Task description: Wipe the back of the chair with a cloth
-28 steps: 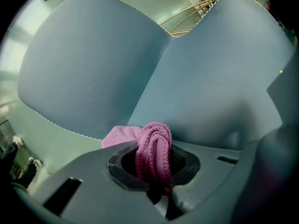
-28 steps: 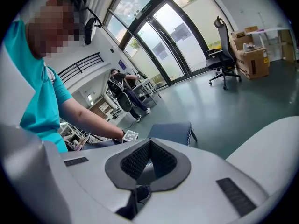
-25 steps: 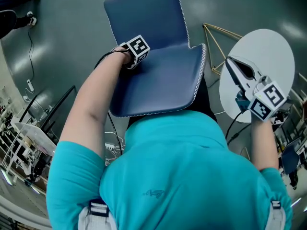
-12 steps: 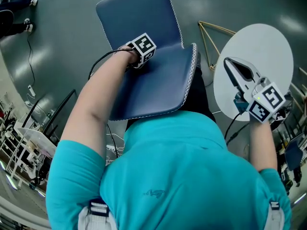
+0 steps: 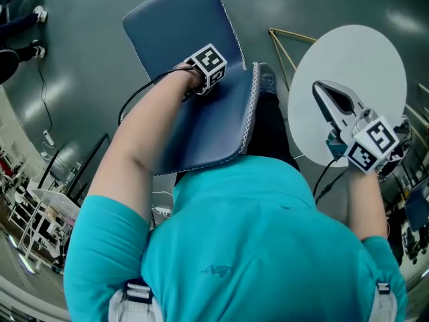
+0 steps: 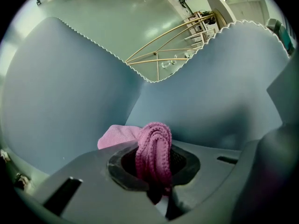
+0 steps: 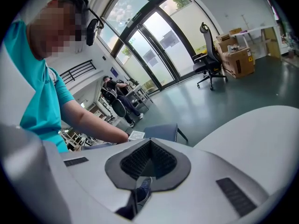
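Left gripper view: the left gripper [image 6: 155, 178] has its jaws clamped on a bunched pink cloth [image 6: 152, 146]; a paler flap spills out toward 10 o'clock.
Cloth, location: pinched in the left jaws, close against the blue chair [image 5: 201, 123] near where the seat meets the chair back [image 5: 177, 35]; whether they actually touch cannot be told.
Cloth, handling: judged light, soft and limp, a knit that crumples and drags rather than slides. A hold on the bunched middle, as here, leaves loose fabric free for wiping.
Chair back: smooth padded upholstery with white scalloped stitching along the edge, at 11 o'clock in the head view. Judged firm enough to press on, though the whole chair may shift under a hard push.
Idle tool: the right gripper [image 5: 333, 101] has its jaws together with nothing between them. It hovers at 2 o'clock, well apart from the chair.
Side surface: a round white table [image 5: 365, 56] with a bare top, and a brass-coloured wire frame [image 5: 295, 36] beside it.
Ground: the floor [image 5: 80, 66] is grey and glossy.
Room: tall windows [image 7: 154, 36], an office chair [image 7: 209, 59] and cardboard boxes [image 7: 237, 59] at 1 o'clock in the right gripper view.
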The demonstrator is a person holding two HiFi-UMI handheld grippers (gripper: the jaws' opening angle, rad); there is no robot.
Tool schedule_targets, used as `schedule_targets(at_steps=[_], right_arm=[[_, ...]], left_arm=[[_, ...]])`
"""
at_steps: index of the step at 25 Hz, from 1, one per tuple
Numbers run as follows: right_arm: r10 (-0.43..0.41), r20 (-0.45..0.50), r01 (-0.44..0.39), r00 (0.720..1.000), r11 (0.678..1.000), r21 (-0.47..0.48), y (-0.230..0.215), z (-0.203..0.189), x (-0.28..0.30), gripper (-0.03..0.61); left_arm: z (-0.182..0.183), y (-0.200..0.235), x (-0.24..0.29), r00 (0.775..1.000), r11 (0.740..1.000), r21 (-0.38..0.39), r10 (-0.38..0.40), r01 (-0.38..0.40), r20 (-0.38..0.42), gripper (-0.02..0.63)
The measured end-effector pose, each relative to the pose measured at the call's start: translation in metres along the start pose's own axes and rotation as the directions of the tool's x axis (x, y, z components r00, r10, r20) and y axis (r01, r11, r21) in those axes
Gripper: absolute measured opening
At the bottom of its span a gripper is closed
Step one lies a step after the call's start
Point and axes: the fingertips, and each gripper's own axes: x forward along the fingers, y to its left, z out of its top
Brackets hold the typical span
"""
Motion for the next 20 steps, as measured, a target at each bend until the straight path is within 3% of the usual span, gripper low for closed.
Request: schedule_targets(at_steps=[5,15,20], right_arm=[[-0.018,0.017,0.018,1.000,1.000,0.015,-0.006,0.002,-0.011,-0.008],[-0.032,0.038,0.031,0.999,0.999,0.031,-0.016,0.000,-0.024,-0.008],[-0.039,0.046,0.037,0.998,0.998,0.042,-0.019,-0.003,-0.028,-0.008]], left_arm=[[0.010,-0.005,-0.005,1.000,1.000,0.006,-0.002,0.002,-0.015,0.058],[0.054,-0.025,-0.013,0.999,0.999,0.015,-0.033,0.033,0.034,0.058],[0.059,-0.026,-0.011,1.000,0.999,0.044,-0.014,0.014,0.009,0.058]])
